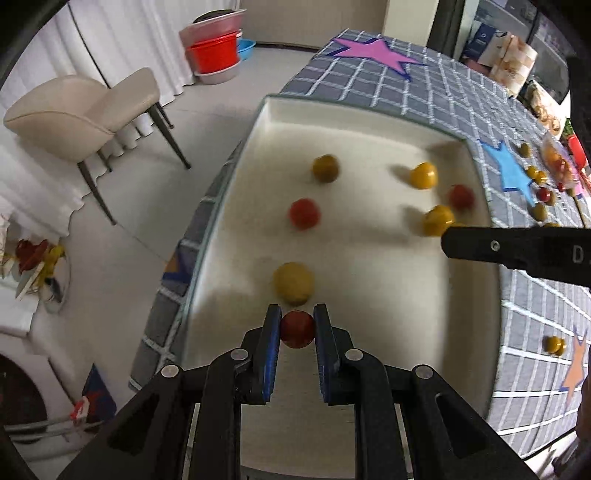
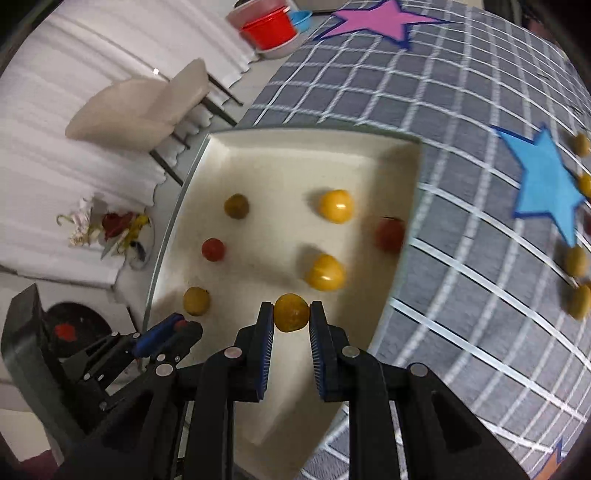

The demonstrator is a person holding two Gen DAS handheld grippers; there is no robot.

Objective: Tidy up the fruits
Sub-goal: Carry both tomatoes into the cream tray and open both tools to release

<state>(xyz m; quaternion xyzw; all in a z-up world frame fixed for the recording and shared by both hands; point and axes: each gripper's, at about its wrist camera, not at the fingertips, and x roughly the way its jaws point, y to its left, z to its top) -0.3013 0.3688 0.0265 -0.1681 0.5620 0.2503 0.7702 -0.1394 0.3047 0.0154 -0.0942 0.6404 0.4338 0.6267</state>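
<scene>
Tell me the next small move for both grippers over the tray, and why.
Probably lower and open both. The left gripper is shut on a red fruit and the right gripper on a yellow fruit, both over the white tray, where six fruits already lie. More fruits wait on the checked cloth.

A cream rectangular plastic tray (image 1: 280, 122) holds red and yellow round fruits (image 1: 304, 213). The surface wears a grey cloth with a white grid (image 2: 369, 85), pink star (image 2: 373, 20) and blue star (image 2: 546, 184). Each black tool has blue pads (image 1: 274, 354).
</scene>
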